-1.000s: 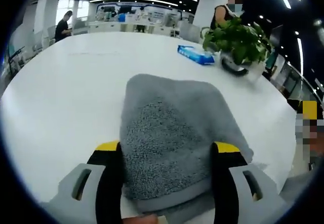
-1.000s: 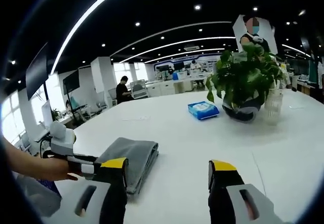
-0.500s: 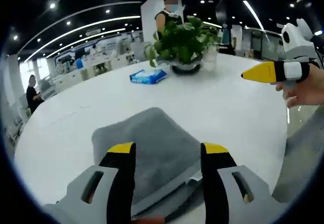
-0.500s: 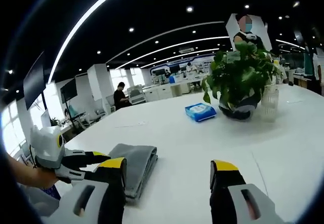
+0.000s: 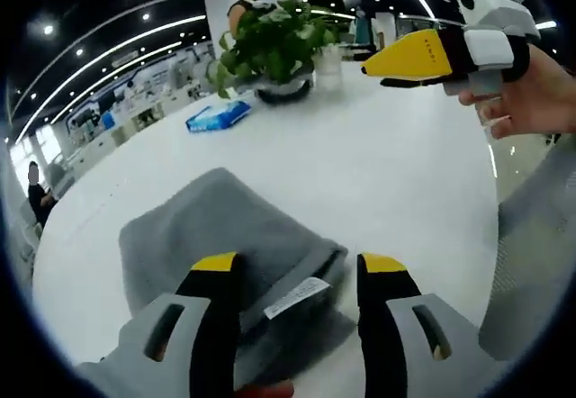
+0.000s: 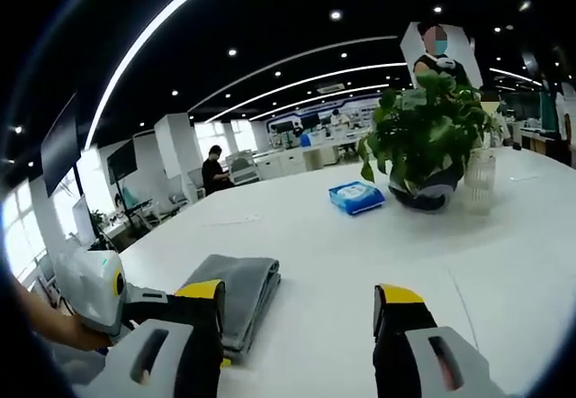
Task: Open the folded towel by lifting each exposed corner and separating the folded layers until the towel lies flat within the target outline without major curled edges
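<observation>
Left tongs (image 5: 297, 276): mine, jaws spread, low over the towel's near edge, gripping nothing
Right tongs (image 6: 297, 306): mine, jaws apart, empty, above the table
Towel (image 5: 216, 236): grey, folded, flat on white table (image 5: 360, 164); white label (image 5: 297, 296) between my left jaws
Behind: potted plant (image 6: 423, 141), blue packet (image 6: 356, 197)

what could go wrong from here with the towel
1. The left tool sits open over the towel at its label; closing here may pinch all the folded layers, so nothing separates.
2. The right tool hangs open beside the towel, holding nothing down, so a lift might drag the whole bundle.
</observation>
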Demonstrator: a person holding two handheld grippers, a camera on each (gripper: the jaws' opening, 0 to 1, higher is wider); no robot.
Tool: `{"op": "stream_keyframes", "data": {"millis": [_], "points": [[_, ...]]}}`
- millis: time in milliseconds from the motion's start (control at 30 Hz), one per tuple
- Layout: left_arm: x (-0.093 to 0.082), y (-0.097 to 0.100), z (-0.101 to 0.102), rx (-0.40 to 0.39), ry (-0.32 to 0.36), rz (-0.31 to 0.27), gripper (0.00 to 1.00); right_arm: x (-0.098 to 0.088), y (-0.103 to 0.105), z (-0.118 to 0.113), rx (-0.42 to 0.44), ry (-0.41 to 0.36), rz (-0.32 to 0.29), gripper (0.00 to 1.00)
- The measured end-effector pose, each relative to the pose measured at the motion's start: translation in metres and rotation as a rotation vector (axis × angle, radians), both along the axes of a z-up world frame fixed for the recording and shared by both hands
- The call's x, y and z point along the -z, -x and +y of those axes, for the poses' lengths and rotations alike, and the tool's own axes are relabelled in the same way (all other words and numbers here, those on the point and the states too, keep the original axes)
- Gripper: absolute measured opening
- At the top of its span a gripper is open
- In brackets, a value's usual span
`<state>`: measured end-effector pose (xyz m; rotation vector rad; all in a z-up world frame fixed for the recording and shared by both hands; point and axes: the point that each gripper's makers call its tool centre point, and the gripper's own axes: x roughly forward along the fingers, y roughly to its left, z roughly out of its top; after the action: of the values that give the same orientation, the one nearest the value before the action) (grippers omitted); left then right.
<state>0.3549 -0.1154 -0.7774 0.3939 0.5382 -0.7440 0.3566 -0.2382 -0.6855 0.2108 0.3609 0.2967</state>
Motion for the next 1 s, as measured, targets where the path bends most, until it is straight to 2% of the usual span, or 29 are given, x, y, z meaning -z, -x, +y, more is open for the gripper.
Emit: {"op": "stream_keyframes", "data": {"millis": [133, 200, 267, 400, 600, 733, 800, 1000], "points": [[0.008, -0.002, 0.006, 0.018, -0.081, -0.025, 0.46, 0.002, 0.0, 0.0, 0.002, -0.003, 0.009, 0.66], [0.005, -0.005, 0.007, -0.001, -0.063, -0.019, 0.42, 0.003, 0.0, 0.0, 0.001, -0.002, 0.011, 0.66], [0.003, -0.005, 0.007, -0.038, -0.005, 0.02, 0.41, 0.002, 0.0, -0.001, 0.002, 0.003, 0.01, 0.66], [0.001, -0.01, 0.013, -0.045, -0.009, 0.015, 0.32, 0.004, 0.0, -0.001, 0.003, 0.0, 0.016, 0.66], [-0.002, -0.013, 0.017, -0.074, 0.019, 0.032, 0.24, 0.005, 0.0, 0.0, 0.0, 0.003, 0.018, 0.66], [-0.009, -0.017, 0.02, -0.109, 0.081, 0.058, 0.13, 0.005, 0.001, 0.0, -0.002, 0.004, 0.019, 0.66], [-0.011, -0.017, 0.021, -0.122, 0.101, 0.074, 0.12, 0.005, 0.001, 0.001, -0.004, 0.003, 0.02, 0.66], [-0.019, -0.019, 0.025, -0.146, 0.131, 0.066, 0.09, 0.006, 0.001, 0.002, -0.01, 0.004, 0.023, 0.66]]}}
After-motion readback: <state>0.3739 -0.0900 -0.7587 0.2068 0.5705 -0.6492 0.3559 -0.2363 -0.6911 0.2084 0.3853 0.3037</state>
